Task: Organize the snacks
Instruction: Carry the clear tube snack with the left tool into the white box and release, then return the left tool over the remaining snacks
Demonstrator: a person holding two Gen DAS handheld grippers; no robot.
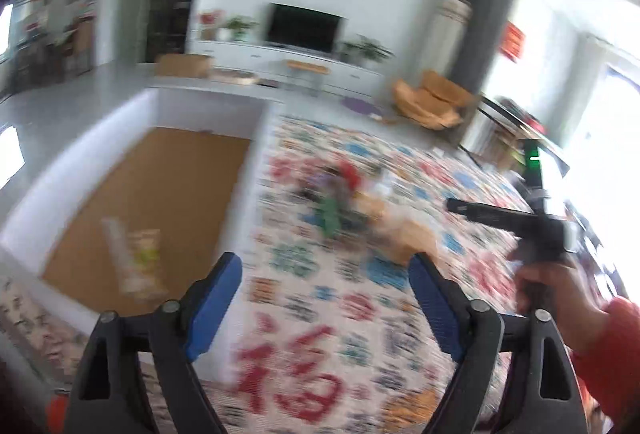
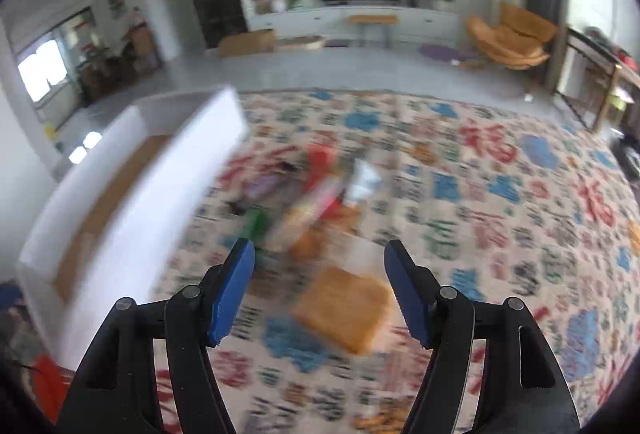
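At far left stands a white box (image 1: 132, 122) with a brown floor; one pale snack packet (image 1: 136, 254) lies inside it, its print too blurred to read. The left hand-held gripper (image 1: 324, 270) hangs over the patterned cloth (image 1: 440, 162) with jaws wide apart and nothing between them. A large red character "福" (image 1: 292, 366) is legible on the cloth just ahead of it. Farther on, a heap of snacks (image 1: 340, 198) lies on the tabletop beside the box; no brand can be read. An orange packet (image 2: 344, 308) lies apart, nearer the right hand-held gripper (image 2: 320, 254), also open and empty. At right, a hand (image 1: 560, 290) holds that tool.
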